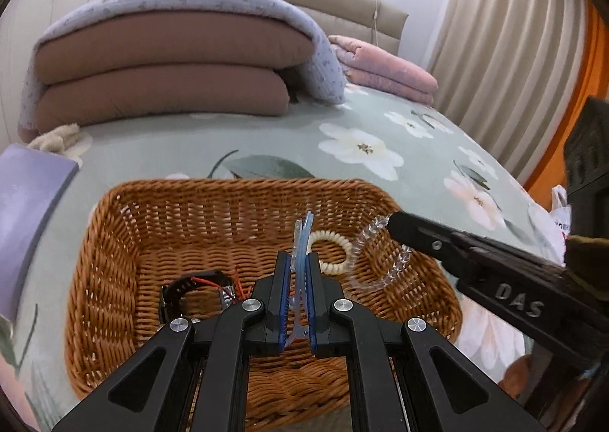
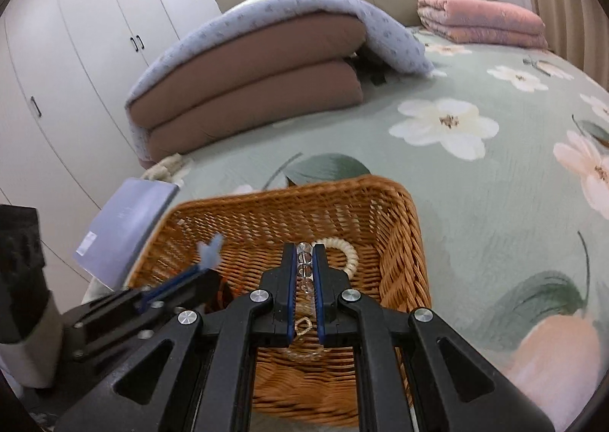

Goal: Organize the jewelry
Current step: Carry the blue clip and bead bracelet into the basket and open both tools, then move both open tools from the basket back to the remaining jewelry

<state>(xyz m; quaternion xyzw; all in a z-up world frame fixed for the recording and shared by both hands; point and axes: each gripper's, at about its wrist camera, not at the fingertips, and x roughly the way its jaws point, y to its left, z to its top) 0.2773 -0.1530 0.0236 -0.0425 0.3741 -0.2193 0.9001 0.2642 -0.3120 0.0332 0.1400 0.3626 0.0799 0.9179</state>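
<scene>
A brown wicker basket [image 1: 114, 241] sits on the flowered bed; it also shows in the right wrist view [image 2: 399, 241]. My left gripper [image 1: 298, 264] is shut on a clear blue hair clip [image 1: 302, 238] held over the basket; the clip shows in the right wrist view [image 2: 211, 251]. My right gripper [image 2: 305, 260] is shut on a clear bead bracelet [image 2: 304, 264], which hangs as a loop over the basket in the left wrist view [image 1: 365, 245]. A cream bead bracelet [image 1: 335, 241] and a black watch [image 1: 190, 291] with red cord lie in the basket.
Folded brown and lilac quilts [image 1: 163, 66] and a pink blanket [image 1: 388, 70] lie further up the bed. A purple book [image 1: 26, 211] lies left of the basket. White wardrobes [image 2: 76, 51] stand at the left, curtains [image 1: 514, 51] at the right.
</scene>
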